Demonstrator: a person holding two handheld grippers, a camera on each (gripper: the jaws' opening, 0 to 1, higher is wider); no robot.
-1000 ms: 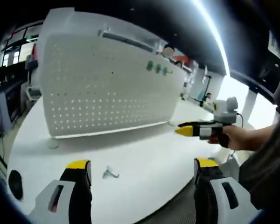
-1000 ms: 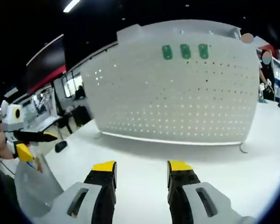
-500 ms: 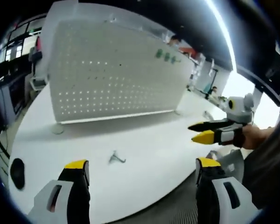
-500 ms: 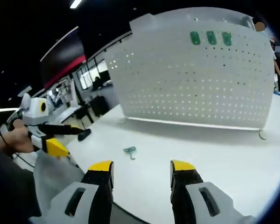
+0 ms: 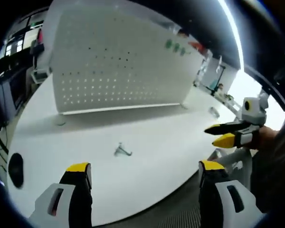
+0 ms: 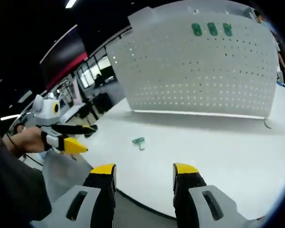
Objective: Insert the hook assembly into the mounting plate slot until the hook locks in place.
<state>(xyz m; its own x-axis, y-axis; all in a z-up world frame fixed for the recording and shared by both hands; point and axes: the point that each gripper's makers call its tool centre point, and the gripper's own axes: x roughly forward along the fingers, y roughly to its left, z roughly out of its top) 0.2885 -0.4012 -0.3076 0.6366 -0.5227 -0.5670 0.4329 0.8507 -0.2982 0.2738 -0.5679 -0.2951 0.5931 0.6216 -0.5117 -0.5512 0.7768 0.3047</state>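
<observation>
The hook assembly (image 5: 122, 151) is seen lying loose on the white table (image 5: 161, 142), near of the upright mounting plate (image 5: 114, 61) (a perforated panel). It is judged light, stiff and small, best pinched at its green base. The left gripper (image 5: 142, 172) and right gripper (image 6: 144, 172) are held with jaws spread, empty

Hook (image 5: 122, 151) shape on white table (image 5: 147, 156) too small to tell.

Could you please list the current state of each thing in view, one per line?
Hook: lying loose on the table, not held, apart from the board.
Pegboard: standing upright at the far side of the table, three green pieces near its top.
Left claw: open, empty, above the table's near edge.
Right claw: open, empty.
Table: white, carrying the hook and board.
</observation>
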